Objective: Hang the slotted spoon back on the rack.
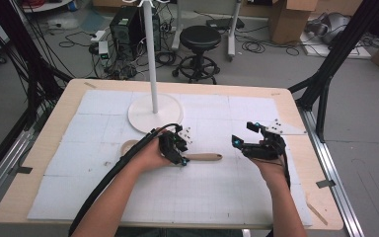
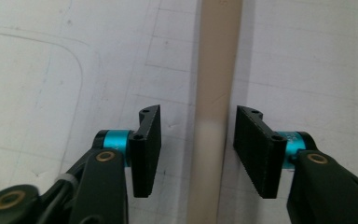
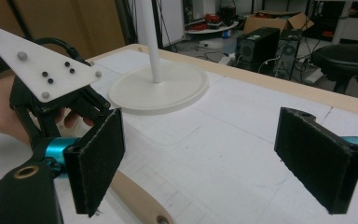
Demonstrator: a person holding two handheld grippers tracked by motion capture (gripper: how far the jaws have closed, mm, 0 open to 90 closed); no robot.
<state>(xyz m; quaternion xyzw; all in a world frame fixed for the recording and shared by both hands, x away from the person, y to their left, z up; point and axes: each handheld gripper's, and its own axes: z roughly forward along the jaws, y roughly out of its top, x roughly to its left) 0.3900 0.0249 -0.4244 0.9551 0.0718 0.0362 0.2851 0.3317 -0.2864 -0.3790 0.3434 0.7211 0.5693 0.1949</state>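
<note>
Spoon count is one: a single wooden spoon (image 1: 177,154) lying flat on the white mat (image 1: 79,148), just in front of the lamp-stand base (image 1: 155,112), handle end pointing toward the right gripper (image 1: 249,138). Two grippers total. Left gripper (image 1: 181,148) sits right over the spoon's handle, jaws straddling it, a sliver of gap on each side, pads not pressing. Right gripper hangs off to the side of the stand base, jaws spread wide, nothing between them. Plenty of bare mat in front of the base out to the table edge (image 1: 177,224).
</note>
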